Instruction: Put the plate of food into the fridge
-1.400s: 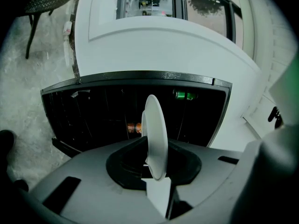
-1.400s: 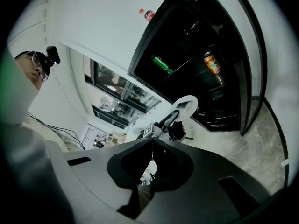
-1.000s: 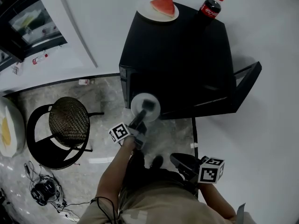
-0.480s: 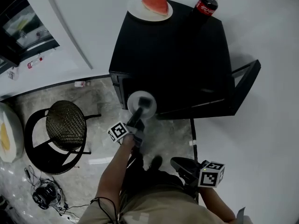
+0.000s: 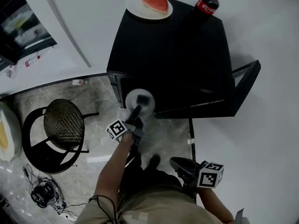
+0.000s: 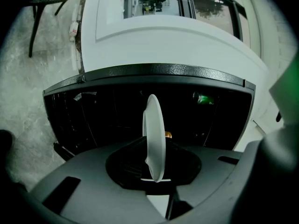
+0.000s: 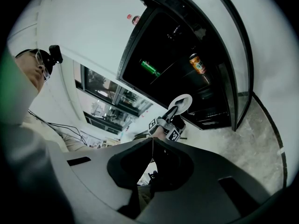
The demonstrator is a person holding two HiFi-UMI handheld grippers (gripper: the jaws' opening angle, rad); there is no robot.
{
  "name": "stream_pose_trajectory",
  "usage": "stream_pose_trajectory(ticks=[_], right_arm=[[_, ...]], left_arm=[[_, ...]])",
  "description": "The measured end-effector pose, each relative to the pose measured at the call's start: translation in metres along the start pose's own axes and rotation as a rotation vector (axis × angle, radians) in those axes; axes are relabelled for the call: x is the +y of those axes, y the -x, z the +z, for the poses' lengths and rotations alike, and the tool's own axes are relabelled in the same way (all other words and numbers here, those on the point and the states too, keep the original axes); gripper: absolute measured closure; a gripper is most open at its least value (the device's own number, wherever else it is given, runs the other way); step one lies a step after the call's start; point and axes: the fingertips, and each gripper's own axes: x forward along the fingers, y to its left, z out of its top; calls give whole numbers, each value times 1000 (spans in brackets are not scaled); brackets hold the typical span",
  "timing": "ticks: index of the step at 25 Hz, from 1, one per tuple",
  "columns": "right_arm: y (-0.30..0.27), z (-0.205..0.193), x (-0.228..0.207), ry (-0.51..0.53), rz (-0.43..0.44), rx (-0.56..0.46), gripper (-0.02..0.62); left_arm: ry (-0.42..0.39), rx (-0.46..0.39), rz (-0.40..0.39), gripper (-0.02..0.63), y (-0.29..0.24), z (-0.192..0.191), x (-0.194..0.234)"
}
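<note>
Chair: a round woven-seat chair [image 5: 63, 125] stood on the marble floor, well left of the fridge.
Left gripper: the left gripper [image 5: 140, 105] was clamped narrowly on the rim of a white plate [image 5: 132, 98], seen edge-on between its jaws.
Plate position: at the fridge's [image 5: 187, 55] open front, low down, not yet on a shelf.
Fridge top: a watermelon plate [image 5: 140, 12] and a cola bottle [image 5: 206, 4].
Right gripper: the right gripper [image 5: 180, 164] was near the person's waist, jaws together, empty.
Door: the fridge door [image 5: 245, 85] was swung open to the right.
</note>
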Motion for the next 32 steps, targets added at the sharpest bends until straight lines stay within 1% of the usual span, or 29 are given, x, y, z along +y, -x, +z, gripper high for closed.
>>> stream_pose_trajectory(ticks=[10, 13, 25, 32], right_arm=[[1, 0, 0, 1, -11, -4, 574], [2, -1, -1, 0, -18, -6, 574], [2, -1, -3, -6, -33, -12, 574], [0, -2, -5, -21, -44, -10, 574]], left_arm=[[-21, 5, -12, 541, -2, 0, 2], [-7, -4, -14, 541, -7, 4, 3], [-15, -3, 1, 540, -22, 16, 5], [30, -9, -19, 540, -30, 18, 9]])
